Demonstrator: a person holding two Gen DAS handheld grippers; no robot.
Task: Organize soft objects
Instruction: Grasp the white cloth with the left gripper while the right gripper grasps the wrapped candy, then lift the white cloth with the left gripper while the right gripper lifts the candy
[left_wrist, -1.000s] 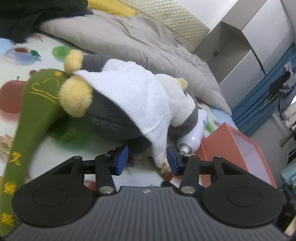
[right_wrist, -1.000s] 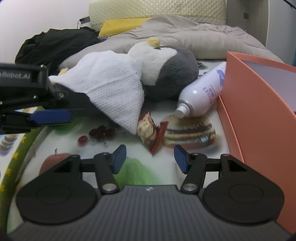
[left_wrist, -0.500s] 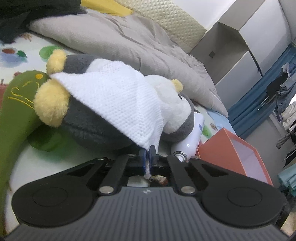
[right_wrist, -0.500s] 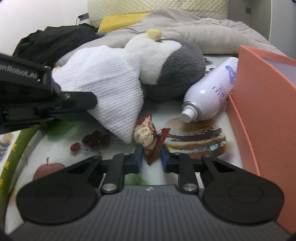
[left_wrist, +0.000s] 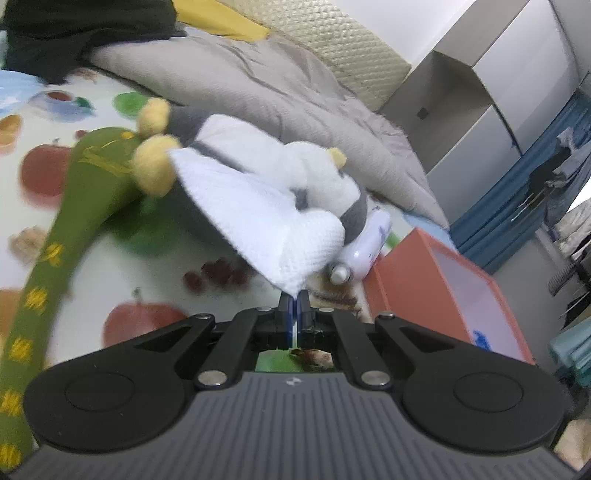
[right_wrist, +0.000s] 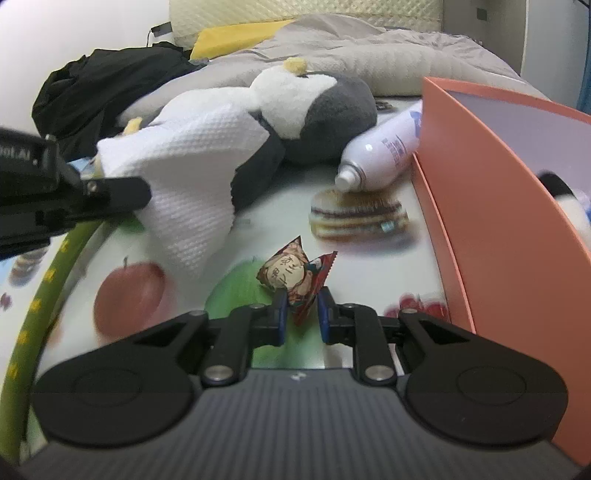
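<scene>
My left gripper (left_wrist: 294, 306) is shut on a corner of the white waffle cloth (left_wrist: 266, 221), which stretches from the pads up over the grey and white penguin plush (left_wrist: 325, 181). In the right wrist view the same cloth (right_wrist: 192, 166) hangs from the left gripper (right_wrist: 144, 192), draped across the penguin (right_wrist: 325, 107). My right gripper (right_wrist: 301, 314) has its jaws closing on a small printed snack packet (right_wrist: 295, 273); both pads touch it and it sits just above the fruit-print mat (right_wrist: 258, 206). A long green plush (left_wrist: 74, 206) lies at the left.
A white spray bottle (right_wrist: 384, 151) lies against the orange box (right_wrist: 498, 206) at the right. Behind the penguin are a grey duvet (right_wrist: 369, 48), a black garment (right_wrist: 110, 81) and a yellow pillow (right_wrist: 236, 35). Cabinets and blue curtains (left_wrist: 517, 192) stand beyond the bed.
Both grippers went from open to closed: the left took the cloth's corner and drew it back, stretching it; the right closed on the snack packet and pulled back with it.
</scene>
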